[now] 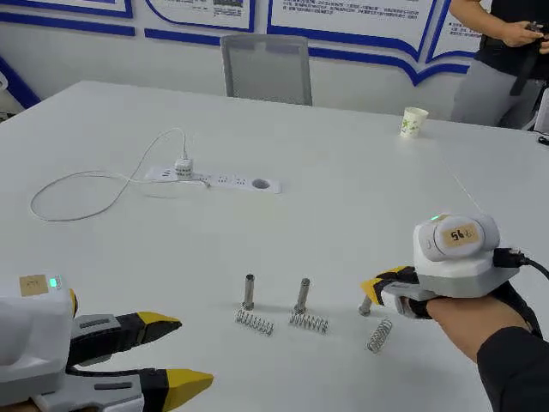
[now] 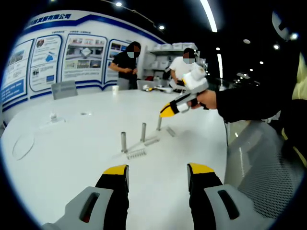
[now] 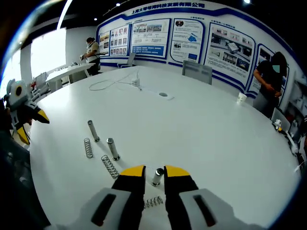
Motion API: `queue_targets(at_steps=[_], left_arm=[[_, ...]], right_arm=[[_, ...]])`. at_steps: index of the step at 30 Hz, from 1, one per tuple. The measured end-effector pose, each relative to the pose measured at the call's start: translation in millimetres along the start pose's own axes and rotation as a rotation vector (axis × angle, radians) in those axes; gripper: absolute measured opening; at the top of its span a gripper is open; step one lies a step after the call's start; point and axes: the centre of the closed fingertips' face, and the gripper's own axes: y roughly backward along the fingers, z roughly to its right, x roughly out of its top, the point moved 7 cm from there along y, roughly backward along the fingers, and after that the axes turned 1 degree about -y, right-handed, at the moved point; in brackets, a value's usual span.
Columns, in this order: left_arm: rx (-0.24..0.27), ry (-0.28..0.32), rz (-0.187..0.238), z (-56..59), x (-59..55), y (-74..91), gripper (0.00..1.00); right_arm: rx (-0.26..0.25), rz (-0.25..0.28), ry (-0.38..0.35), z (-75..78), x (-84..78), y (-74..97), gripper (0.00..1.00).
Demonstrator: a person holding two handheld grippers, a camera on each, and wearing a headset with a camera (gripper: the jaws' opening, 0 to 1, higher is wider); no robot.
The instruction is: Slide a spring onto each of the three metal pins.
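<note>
Three metal pins [image 1: 302,294] are stood upright near the tabletop's [image 1: 343,172] near edge, with coil springs [image 1: 309,323] laid beside them. Springs are judged light, squashy and prone to roll, best pinched gently mid-coil. Left claw [image 2: 158,170] is held wide open, empty. Right claw [image 3: 154,171] is narrowly parted round the right pin [image 3: 157,178]; grip cannot be told.

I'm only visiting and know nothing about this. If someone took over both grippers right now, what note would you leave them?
Left gripper: open, holding nothing, low over the table.
Right gripper: jaws flank the right pin; I cannot tell if they clamp it.
Things: left pin, middle pin and right pin stand upright in a row. A spring lies flat beside each: left spring, middle spring, right spring.
Done: nothing, no spring is on a pin.
Left: all three springs.
</note>
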Motion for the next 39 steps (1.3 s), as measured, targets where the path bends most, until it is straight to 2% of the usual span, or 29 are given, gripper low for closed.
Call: queue_targets(at_steps=[14,25,34,39], left_arm=[[-0.051,-0.061,-0.06,-24.0,6.2,-23.8,0.49],[-0.11,-0.1,-0.118,-38.8,3.5,-54.4,0.46],[-0.149,-0.128,-0.14,-51.1,4.3,-77.0,0.42],[-0.175,-0.134,-0.161,-55.0,0.3,-87.5,0.42]], right_arm=[[-0.007,0.047,0.002,2.3,2.4,21.7,0.21],[-0.027,0.073,0.004,-2.0,1.1,37.1,0.21],[-0.039,0.081,0.002,-5.6,-1.8,46.5,0.21],[-0.045,0.074,-0.002,-7.3,-5.5,48.9,0.21]])
